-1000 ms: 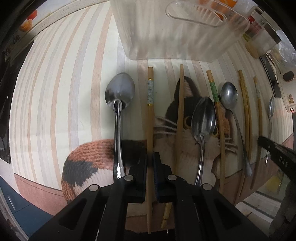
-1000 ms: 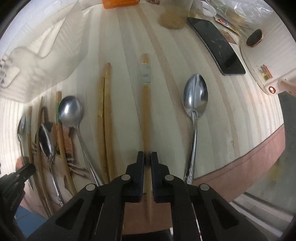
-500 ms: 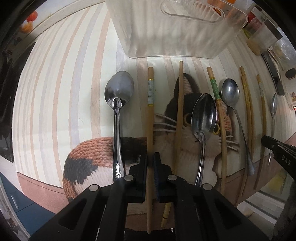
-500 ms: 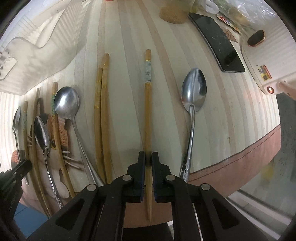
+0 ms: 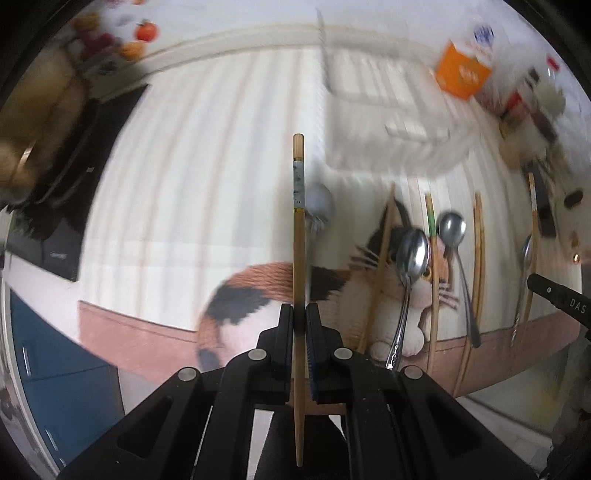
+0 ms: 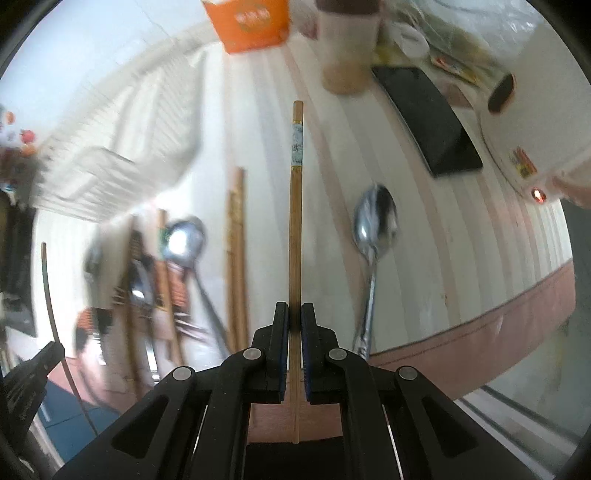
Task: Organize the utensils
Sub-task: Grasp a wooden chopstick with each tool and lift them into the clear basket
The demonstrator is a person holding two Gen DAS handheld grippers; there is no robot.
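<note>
Chopstick, bamboo, with patterned band near its top (image 5: 298, 258): clamped between the pads of the left claw (image 5: 300, 325), lifted clear of the worktop (image 5: 192, 177), running straight toward 12 o'clock in the left wrist view, thin end trailing below the pads toward 6.

Chopstick, second, matching band (image 6: 295, 221): pinched in the right claw (image 6: 294, 325), likewise raised off the cloth, pointing to 12 o'clock in the right wrist view.

Left claw: narrow, closed on its chopstick. Right claw: narrow, closed on its chopstick; black tip also seen at 3 o'clock in the left view.

Spoons, steel, lying on the worktop:
- one partly hidden just behind the held chopstick (image 5: 319, 206), blurred;
- one on the cat picture at 3 o'clock (image 5: 412, 258);
- one just beside it, further toward 2 (image 5: 452, 229);
- one near the right edge (image 5: 526, 251);
- one at 3 o'clock of the right claw's chopstick (image 6: 375, 221).

Chopsticks, loose, flat on the cloth: a pair at 9 o'clock of the right claw's stick (image 6: 236, 258); several more among the spoons, one with a green band (image 5: 430, 221).

Bin, clear plastic, ribbed (image 5: 391, 122): at 1 o'clock in the left view, blurred.

Cloth, striped, with calico cat print (image 5: 332, 288).

Box, orange (image 6: 251, 22); phone, dark (image 6: 432, 122): both toward 12 to 2 o'clock in the right view.
</note>
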